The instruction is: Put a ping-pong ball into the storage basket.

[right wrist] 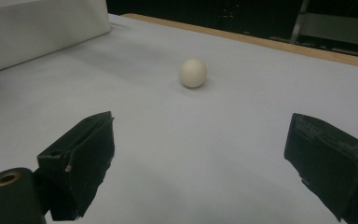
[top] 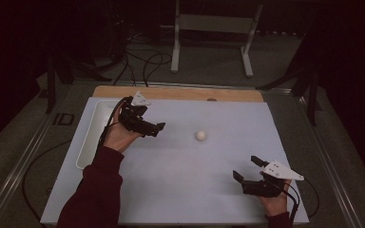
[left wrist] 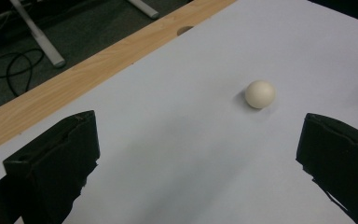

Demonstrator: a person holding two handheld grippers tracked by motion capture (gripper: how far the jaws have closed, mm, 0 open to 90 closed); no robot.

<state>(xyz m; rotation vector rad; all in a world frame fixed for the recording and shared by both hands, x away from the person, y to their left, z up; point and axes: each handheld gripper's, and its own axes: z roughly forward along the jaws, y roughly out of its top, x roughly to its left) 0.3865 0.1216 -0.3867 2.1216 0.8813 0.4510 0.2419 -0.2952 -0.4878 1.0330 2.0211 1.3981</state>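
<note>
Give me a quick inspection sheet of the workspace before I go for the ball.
Surface: pale sheet over a wooden table, flat.
Job's things: white ball resting free mid-sheet, untouched.
Clutter: white tray at the sheet's left edge.
Grippers: left gripper open, aimed at the ball; right gripper open, near the front right corner.
Cables: one trails from each gripper; more on the floor behind.
Surroundings: dark floor, white frame stand behind the table.

left tool [top: 158, 129]: jaws wide apart, nothing between them, pointing right across the tabletop
left hand [top: 119, 135]: wrapped around the tool body, palm side up toward the camera
left arm: dark red sleeve [top: 95, 194], comes in from bottom left, angled up and forward
right tool [top: 247, 171]: jaws spread, empty, pointing left and forward
right hand [top: 275, 202]: low at near right edge, gripping from behind
</note>
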